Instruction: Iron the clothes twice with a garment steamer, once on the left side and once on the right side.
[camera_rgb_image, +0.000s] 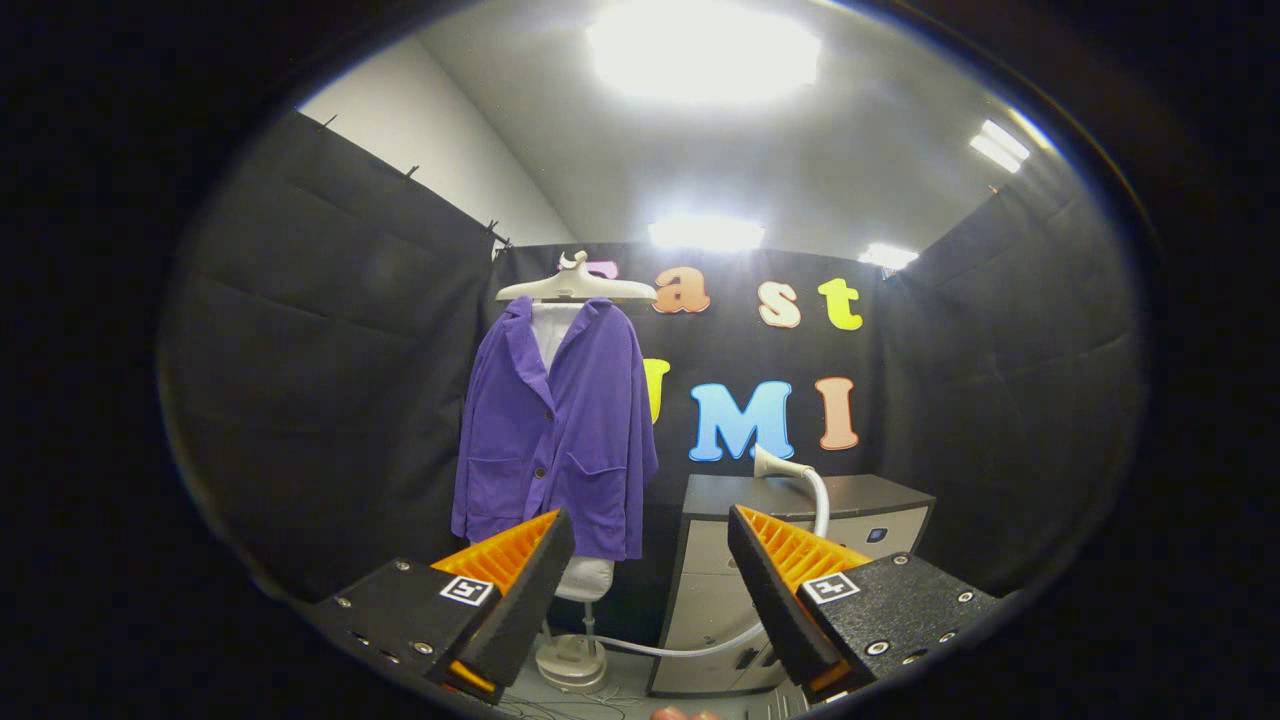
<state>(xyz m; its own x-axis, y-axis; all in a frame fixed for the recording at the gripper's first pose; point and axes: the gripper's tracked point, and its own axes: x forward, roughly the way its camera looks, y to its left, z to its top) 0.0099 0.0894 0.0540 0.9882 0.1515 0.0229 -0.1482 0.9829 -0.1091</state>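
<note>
While the tongs (650, 535) stand wide open and hold nothing, a purple jacket (555, 430) hangs on a pale hanger (577, 288) beyond them at eleven o'clock. The steamer head (775, 464) rests on a cabinet (790, 495) at one o'clock, its hose (700, 648) curving down to the base (572, 662) below the jacket.

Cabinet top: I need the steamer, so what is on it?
The steamer head lies on the cabinet, its hose trailing to the base. The open gripper covers the front edge.
</note>
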